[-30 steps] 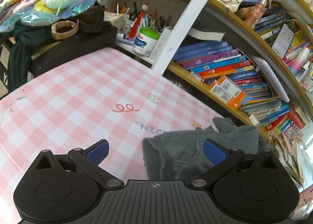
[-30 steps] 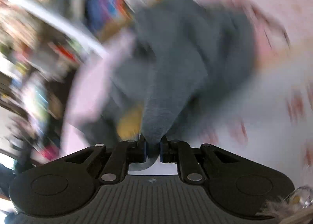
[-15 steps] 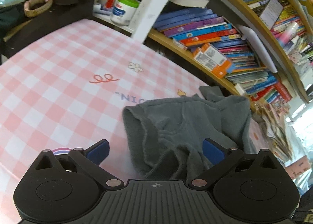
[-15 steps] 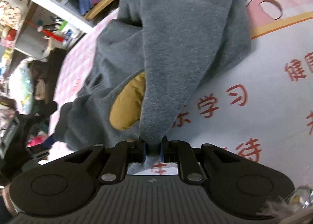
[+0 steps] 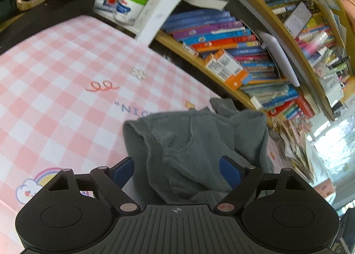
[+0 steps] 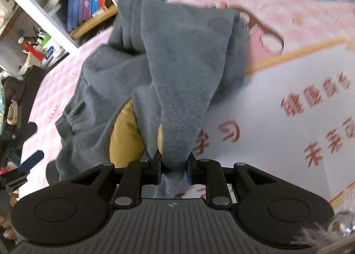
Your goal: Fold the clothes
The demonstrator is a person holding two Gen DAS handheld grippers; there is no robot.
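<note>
1. Pinching a corner of the grey garment, the right gripper lifts it off the pink checked cloth.
2. The left gripper is spread, with bunched fabric between its fingers.
3. Next, probably: close left, then pull flat.

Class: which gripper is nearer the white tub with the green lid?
Left. The left gripper faces the tub across the tablecloth; the right gripper sits farther back.

open pink checked tablecloth fills the left of the left wrist view, a clear lane; crammed bookshelves wall off the upper right, a pen cup and dark clutter block the upper left.
</note>
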